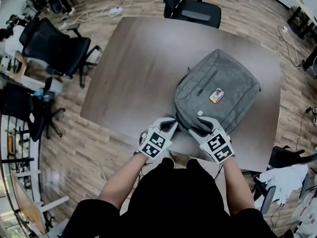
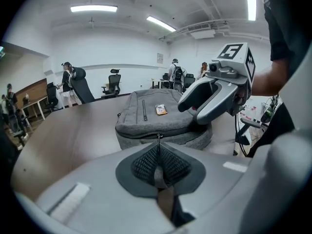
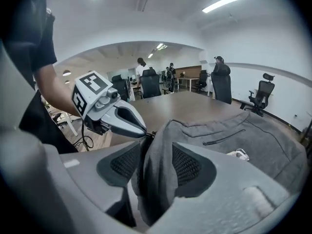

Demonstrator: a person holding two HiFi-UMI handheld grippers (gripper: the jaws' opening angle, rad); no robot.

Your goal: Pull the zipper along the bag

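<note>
A grey backpack [image 1: 218, 90] lies flat on the brown table [image 1: 133, 68], its near end towards me. At the bag's near left corner, my left gripper [image 1: 171, 127] is shut on the thin zipper pull [image 2: 159, 168], and the zipper slider [image 2: 159, 138] sits just past its tips. My right gripper [image 1: 200, 124] is at the near right corner. A raised fold of the bag's fabric [image 3: 156, 174] stands between its jaws, which are apart and do not pinch it. Each gripper shows in the other's view: the right gripper [image 2: 214, 99] and the left gripper [image 3: 114, 113].
A small orange and white tag [image 1: 216, 95] lies on top of the bag. Black office chairs stand at the table's far side [image 1: 195, 9] and to the left [image 1: 57, 46]. The table's near edge runs just below the grippers. People stand far off in the room.
</note>
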